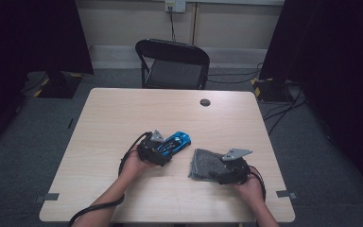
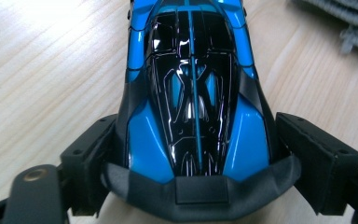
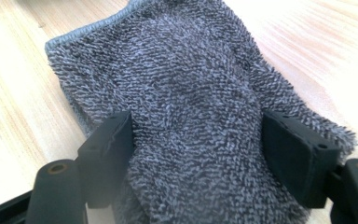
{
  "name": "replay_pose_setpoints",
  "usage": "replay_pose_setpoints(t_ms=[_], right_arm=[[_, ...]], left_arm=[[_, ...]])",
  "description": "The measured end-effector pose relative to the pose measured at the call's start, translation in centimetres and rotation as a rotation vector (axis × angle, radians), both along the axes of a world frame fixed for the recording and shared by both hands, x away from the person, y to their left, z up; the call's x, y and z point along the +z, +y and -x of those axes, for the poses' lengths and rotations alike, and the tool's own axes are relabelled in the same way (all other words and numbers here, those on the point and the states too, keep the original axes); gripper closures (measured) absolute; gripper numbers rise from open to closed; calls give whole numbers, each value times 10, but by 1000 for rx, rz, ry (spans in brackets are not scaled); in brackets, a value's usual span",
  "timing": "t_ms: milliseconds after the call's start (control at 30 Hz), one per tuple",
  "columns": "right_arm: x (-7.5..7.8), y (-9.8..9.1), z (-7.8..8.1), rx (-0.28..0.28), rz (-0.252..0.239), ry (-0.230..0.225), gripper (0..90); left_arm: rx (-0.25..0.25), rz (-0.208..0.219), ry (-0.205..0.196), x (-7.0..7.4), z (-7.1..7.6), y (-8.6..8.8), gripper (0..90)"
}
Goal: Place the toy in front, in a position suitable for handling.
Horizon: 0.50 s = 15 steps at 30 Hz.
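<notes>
While flat on table, blue toy car long axis diagonal

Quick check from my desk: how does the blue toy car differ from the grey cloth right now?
The toy car is hard, glossy, blue and black; the cloth is soft, fuzzy and grey. The car keeps a long, moulded shape, while the cloth lies folded and rumpled. The car sits at the left tongs, the cloth at the right tongs. Both rest on the table, each with one end between open jaws.
</notes>
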State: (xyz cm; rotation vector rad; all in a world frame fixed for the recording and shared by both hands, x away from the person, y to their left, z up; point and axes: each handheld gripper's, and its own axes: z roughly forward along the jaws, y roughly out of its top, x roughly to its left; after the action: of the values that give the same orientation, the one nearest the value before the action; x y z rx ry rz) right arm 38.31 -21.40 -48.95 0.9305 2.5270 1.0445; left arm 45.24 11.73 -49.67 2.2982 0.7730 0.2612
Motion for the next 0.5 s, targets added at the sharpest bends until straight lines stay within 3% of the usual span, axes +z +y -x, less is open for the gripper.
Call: replay_pose_setpoints(t_ms=[67,200,333,433,500], right_arm=[[3,1,0,7,14,0,248],[11,-1,-1,43,3,-36,236],[20,-5,-5,79,-3,-17,192],[18,-11,-10,110,-10,4,193],[15,-14,-12,137,11,11,192]], left_arm=[[10,1,-3,1,0,2,238],[14,-4,3,1,1,3,242],[9,-5,3,2,1,6,243],[6,-3,0,1,2,7,243],[7,-1,-1,1,2,8,243]])
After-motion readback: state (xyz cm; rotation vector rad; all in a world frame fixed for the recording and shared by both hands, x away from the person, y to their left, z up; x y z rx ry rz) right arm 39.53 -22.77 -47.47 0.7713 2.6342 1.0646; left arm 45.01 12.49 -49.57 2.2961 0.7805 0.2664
